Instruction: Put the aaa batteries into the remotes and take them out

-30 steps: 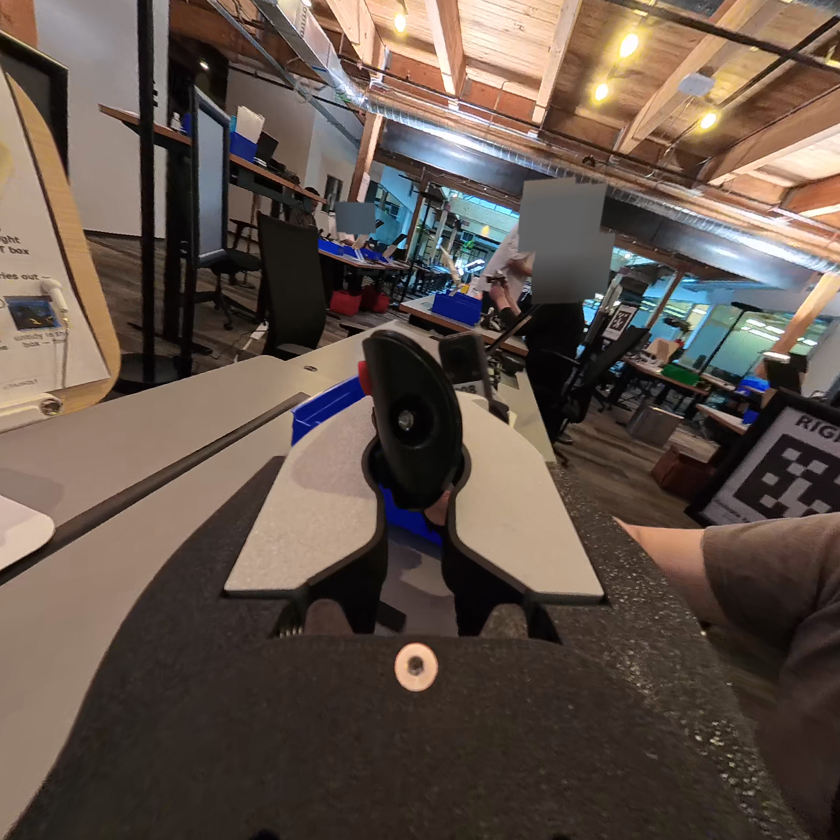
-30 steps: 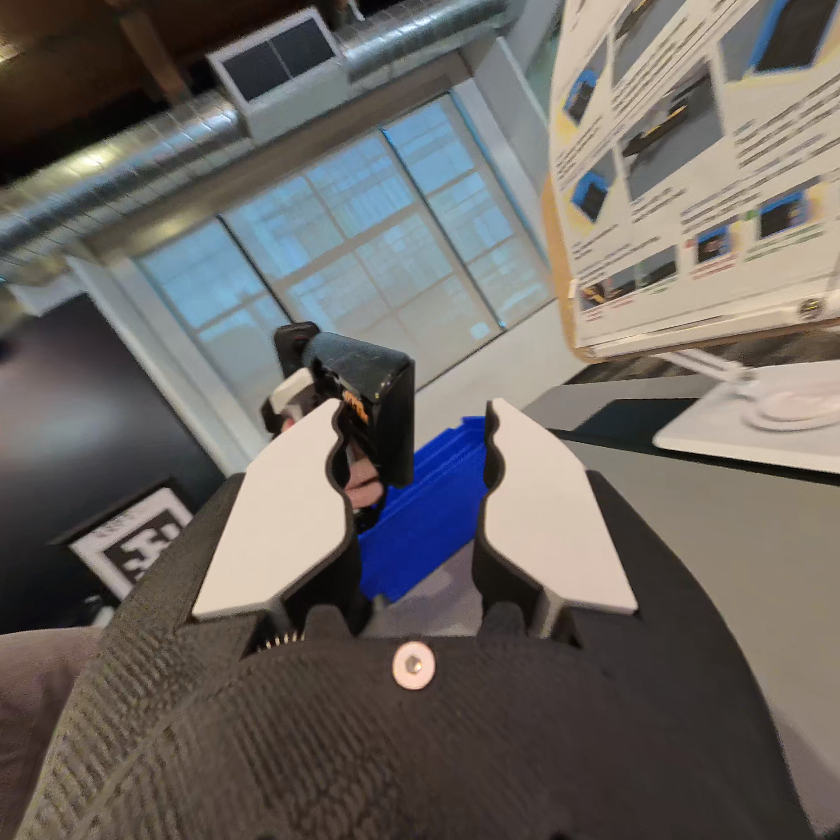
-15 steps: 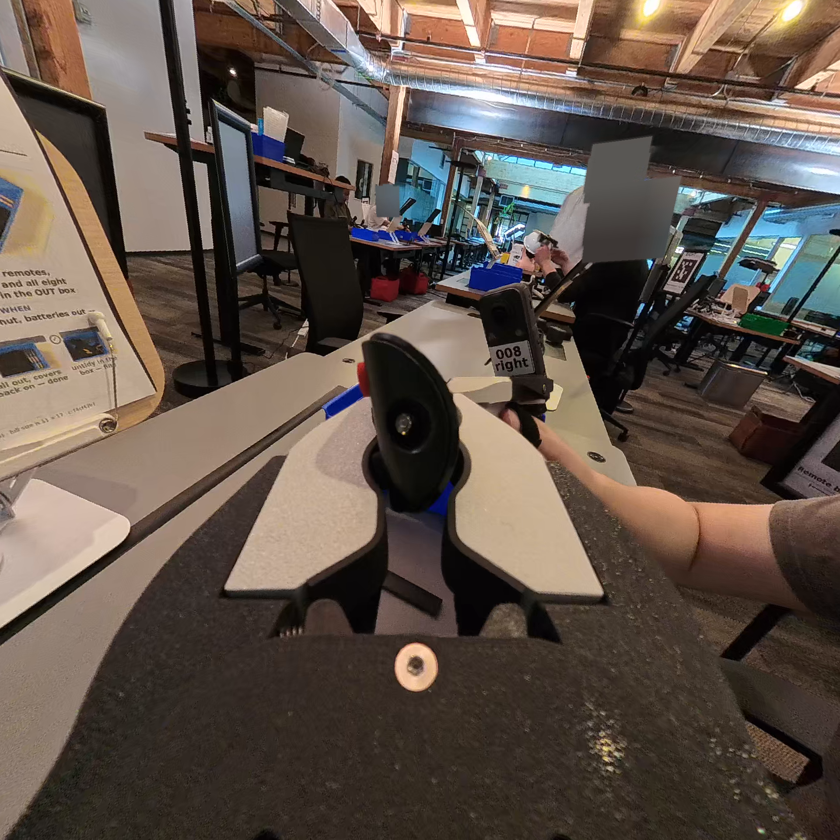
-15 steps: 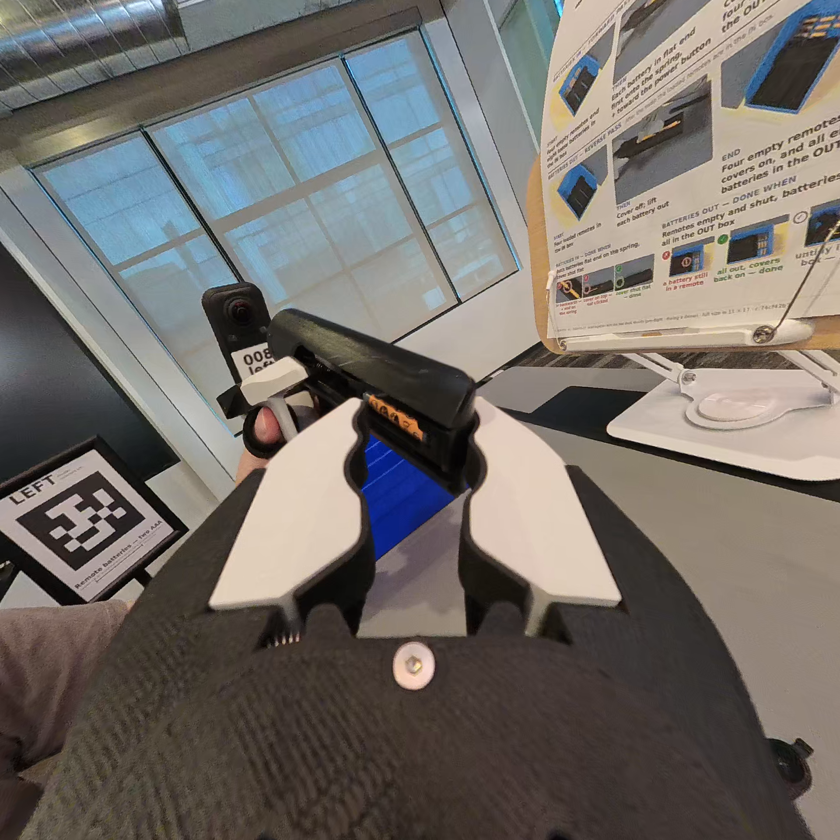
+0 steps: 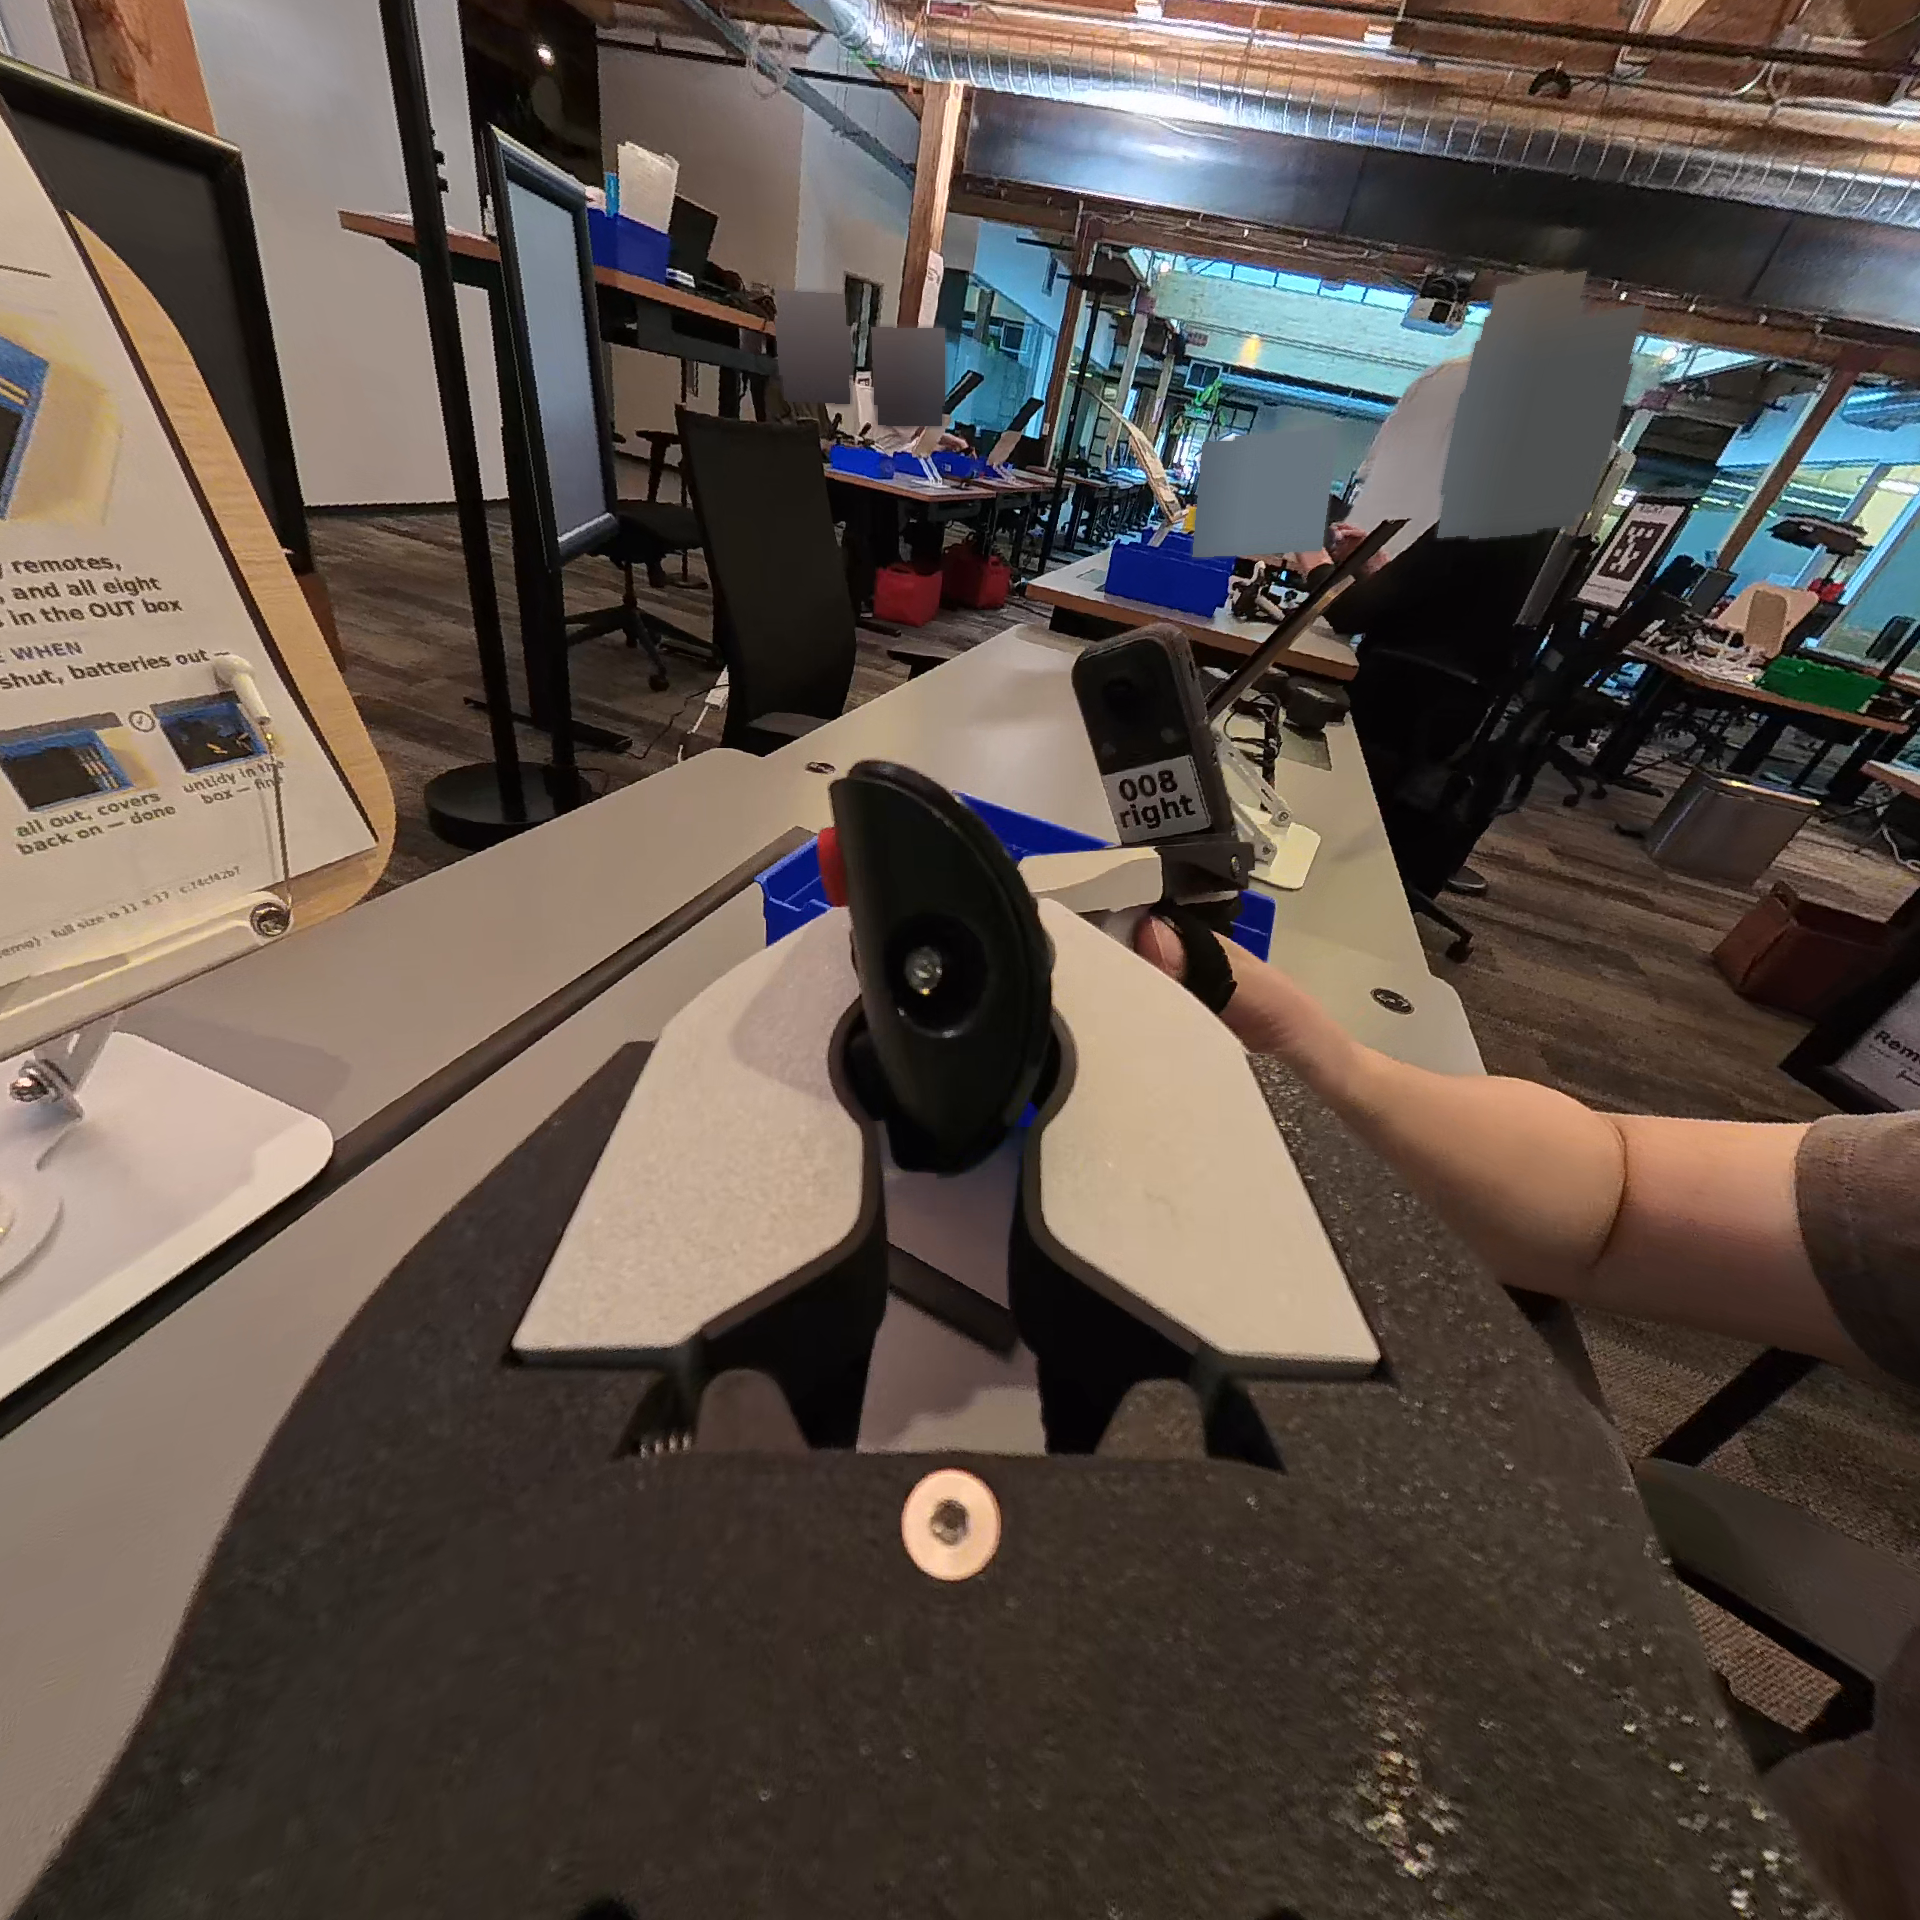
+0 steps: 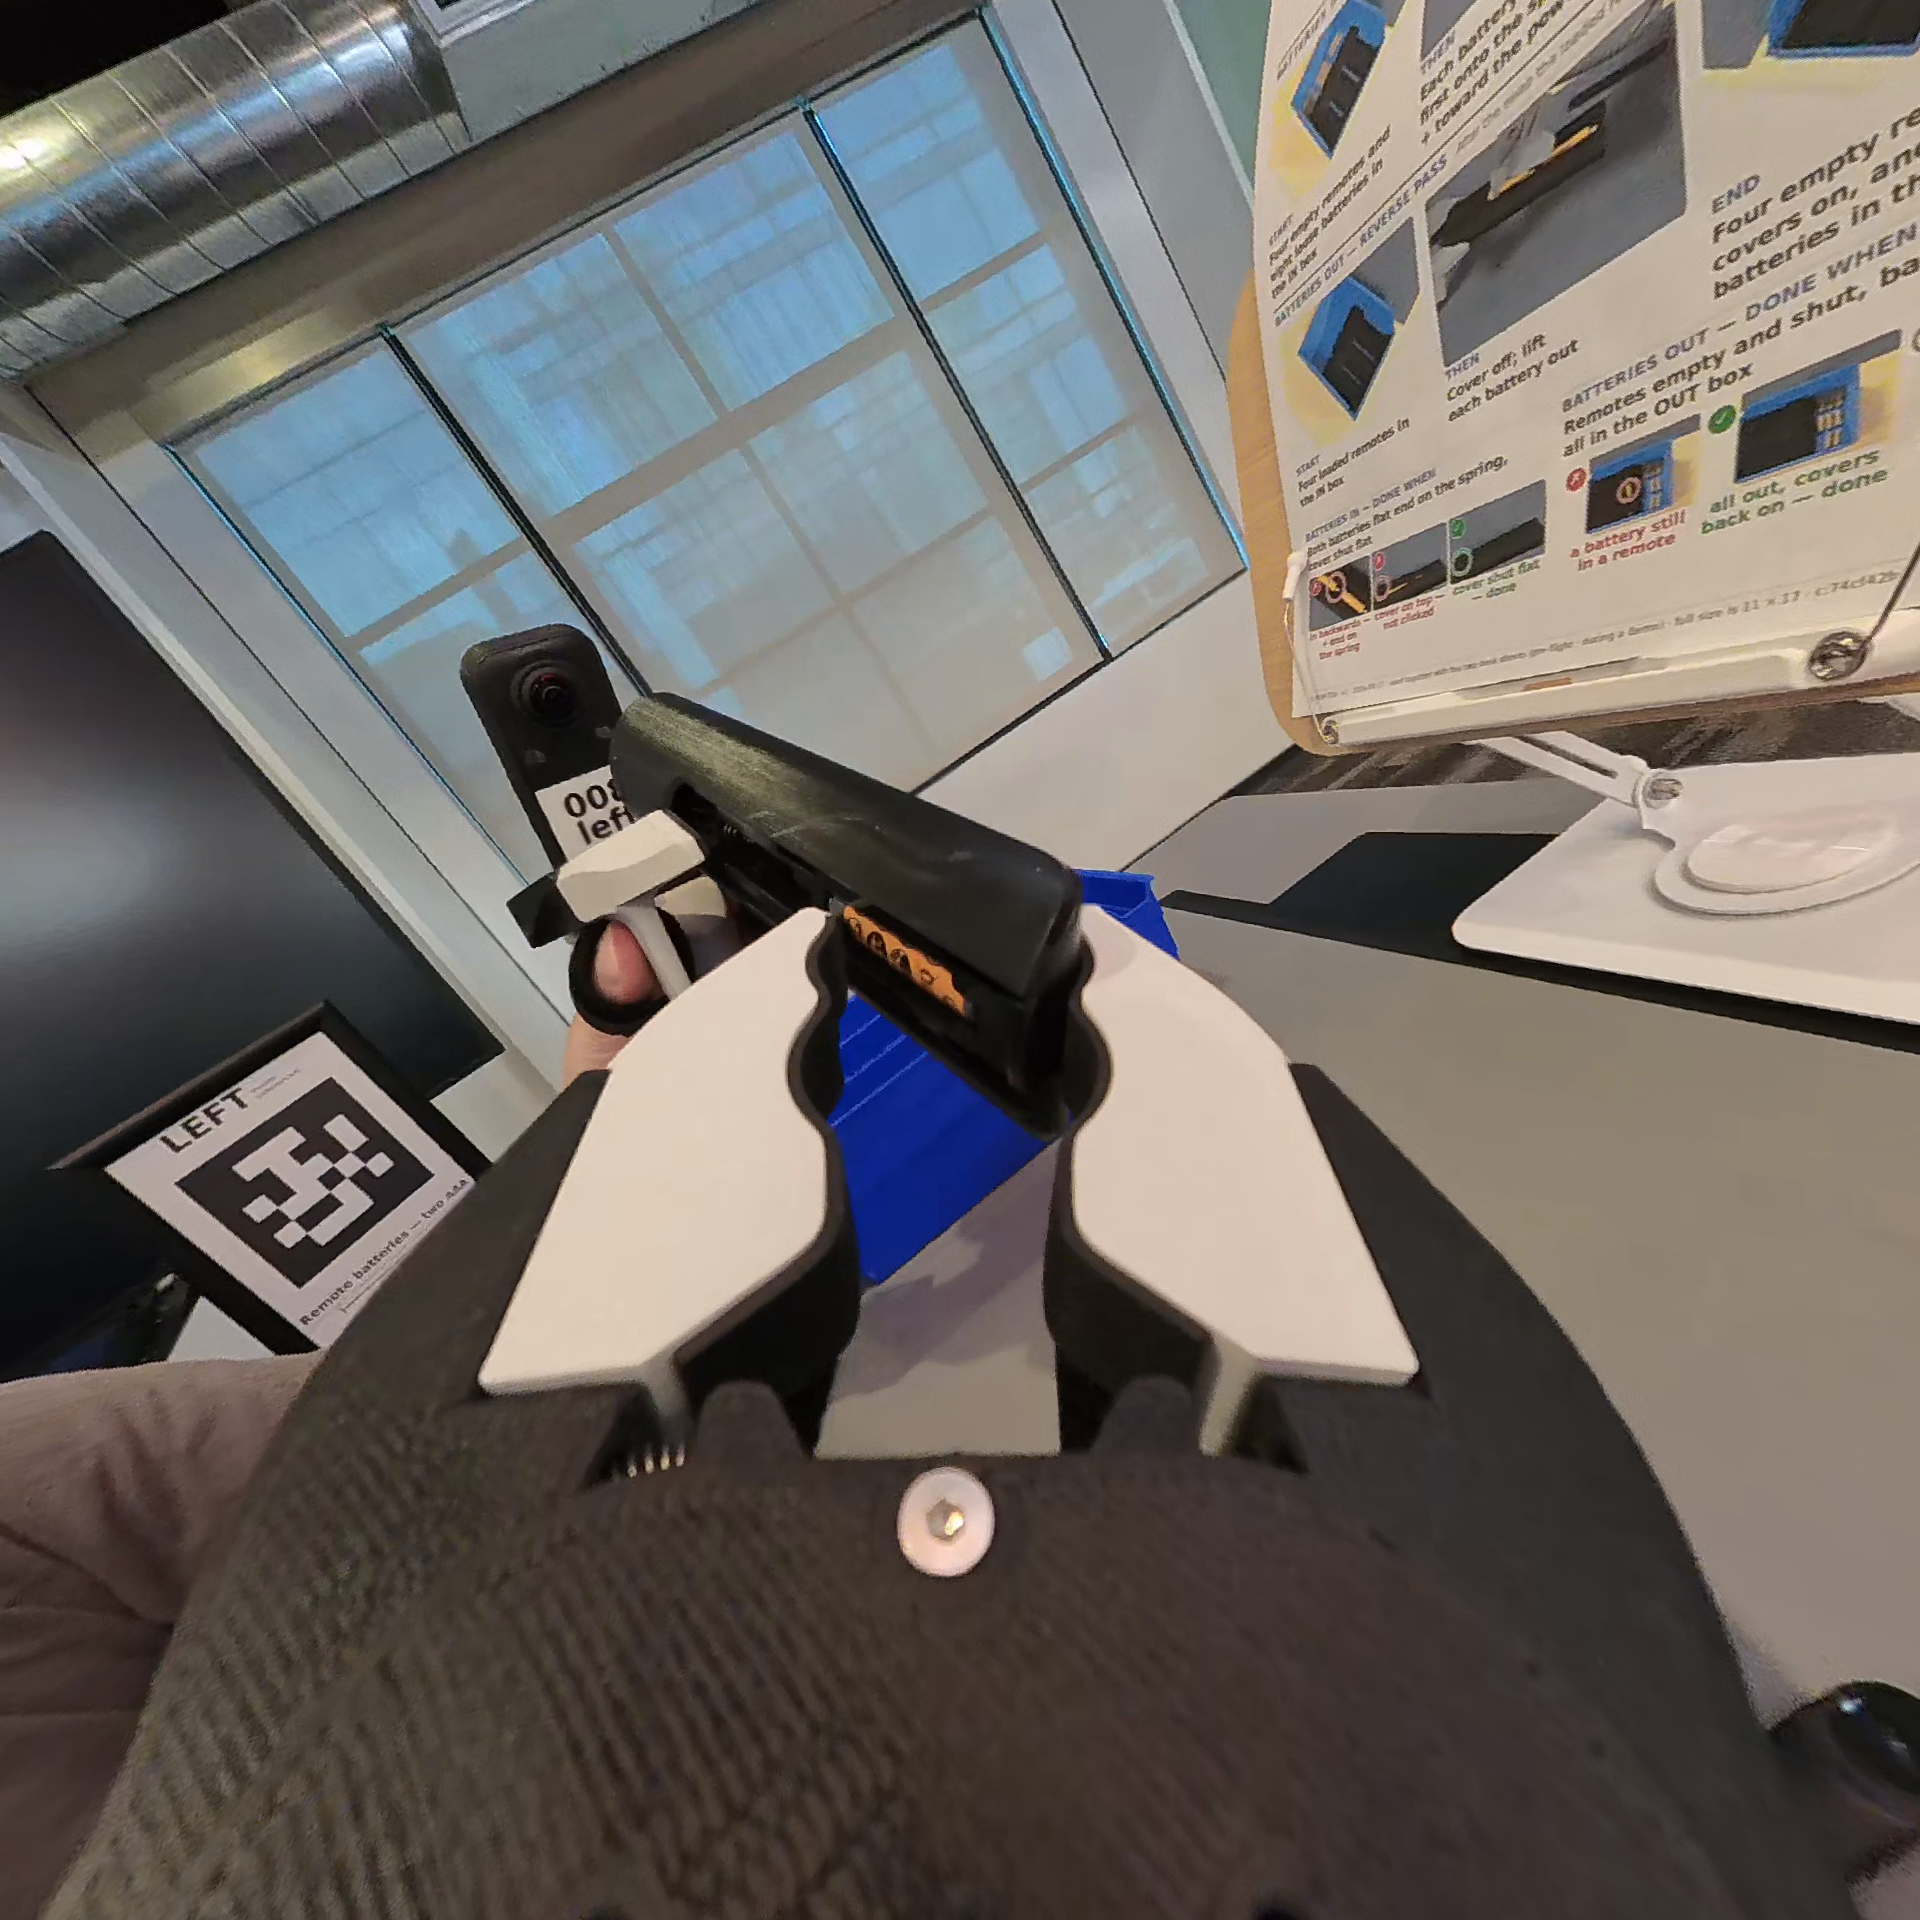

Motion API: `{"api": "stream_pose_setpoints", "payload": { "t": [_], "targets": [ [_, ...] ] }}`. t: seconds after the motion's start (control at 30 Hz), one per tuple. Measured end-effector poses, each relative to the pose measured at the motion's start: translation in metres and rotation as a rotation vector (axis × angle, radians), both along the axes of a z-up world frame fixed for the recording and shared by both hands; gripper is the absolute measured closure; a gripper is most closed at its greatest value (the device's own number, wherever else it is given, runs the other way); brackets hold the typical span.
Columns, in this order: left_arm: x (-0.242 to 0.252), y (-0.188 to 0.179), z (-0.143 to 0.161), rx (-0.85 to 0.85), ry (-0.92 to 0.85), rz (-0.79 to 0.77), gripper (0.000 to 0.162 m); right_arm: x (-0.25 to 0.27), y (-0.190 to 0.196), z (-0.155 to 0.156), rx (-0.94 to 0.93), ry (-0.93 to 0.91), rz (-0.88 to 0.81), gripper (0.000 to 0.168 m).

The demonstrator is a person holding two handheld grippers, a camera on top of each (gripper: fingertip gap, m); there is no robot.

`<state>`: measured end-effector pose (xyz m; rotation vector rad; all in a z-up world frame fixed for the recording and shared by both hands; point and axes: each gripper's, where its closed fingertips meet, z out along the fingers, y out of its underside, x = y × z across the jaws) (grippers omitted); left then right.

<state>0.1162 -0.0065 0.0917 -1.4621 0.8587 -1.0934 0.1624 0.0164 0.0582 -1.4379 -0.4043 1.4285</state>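
So both grippers are on the same black remote (image 5: 940,977) right now, holding it up above the grey table (image 5: 436,956). In the left wrist view the left gripper (image 5: 951,1039) has its two white fingers (image 5: 748,1122) pinching one end of the remote, so you're looking at it end-on, with a red button poking out on the upper left edge. In the right wrist view the right gripper (image 6: 951,997) has the other end wedged between its fingers (image 6: 686,1132), closed against the sides, and the remote (image 6: 831,831) slants up and away to the left. The back is facing the camera with the battery bay open, and an orange-labelled battery (image 6: 904,961) is sitting in it right at the fingertips. Each gripper's camera has a white sticker with printing on it, and there's a framed black-and-white marker sign (image 6: 291,1174) off to the left. A blue bin (image 6: 925,1122) sits on the table just behind and under the remote. An instruction sheet on a wooden board with a white stand (image 6: 1621,343) is at the table's edge. The room is an open office with timber beams, silver ducting, big windows, desks and chairs, and a few people farther back.
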Motion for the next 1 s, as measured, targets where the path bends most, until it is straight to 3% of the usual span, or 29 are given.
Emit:
{"api": "stream_pose_setpoints", "payload": {
  "t": [0.37,1.0],
  "targets": [
    [0.001,-0.001,-0.002,0.009,0.028,0.014,0.140,-0.001,0.001,-0.003,-0.036,0.023,0.016,0.126],
    [0.000,-0.009,0.008,-0.016,-0.042,-0.014,0.140,0.004,-0.012,0.014,0.059,-0.025,0.042,0.134]
  ]
}}
